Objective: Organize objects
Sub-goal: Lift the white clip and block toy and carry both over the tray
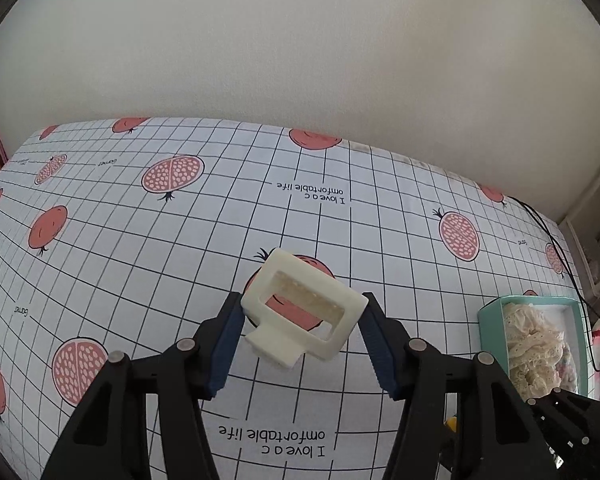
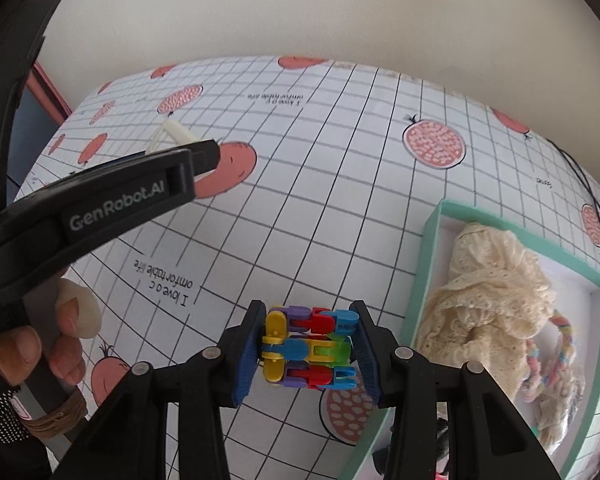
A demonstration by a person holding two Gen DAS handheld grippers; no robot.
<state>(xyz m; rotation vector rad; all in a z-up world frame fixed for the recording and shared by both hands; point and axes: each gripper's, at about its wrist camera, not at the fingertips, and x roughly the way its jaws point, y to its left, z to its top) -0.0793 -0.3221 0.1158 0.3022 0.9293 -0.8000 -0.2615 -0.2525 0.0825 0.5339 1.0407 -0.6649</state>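
From the left wrist camera, the left hand-held gripper [image 1: 302, 328] has a cream plastic clip [image 1: 304, 308] pinched between its blue pads, gripped across the frame's width. The clip looks lifted clear of the table [image 1: 140, 240], tilted with its little tab pointing down toward the camera. My guess is it's held by the outer edges because the middle is an open window, so there's nothing else solid to squeeze. Off to the right sits the teal box [image 1: 488, 312] with a lacy cream fabric [image 1: 532, 344] piled inside, which I'd bet is where things get sorted to. A black cable [image 1: 556, 248] runs along the table's far right.

Switching to the right wrist camera, the right hand-held gripper [image 2: 309, 350] is clamped on a colourful folded link toy [image 2: 310, 350], squeezed sideways so the folded stack can't spring apart, I'd say. It hovers just left of the box's near wall, so a short move right probably drops it in.

This view shows stuff the other misses: a pastel beaded bracelet [image 2: 556, 356] tucked beside the fabric, the person's hand [image 2: 40, 344] wrapped round the left tool's handle, and the left tool from the side with only a sliver of the clip peeking out. The left view alone shows the clip's shape and grip properly.
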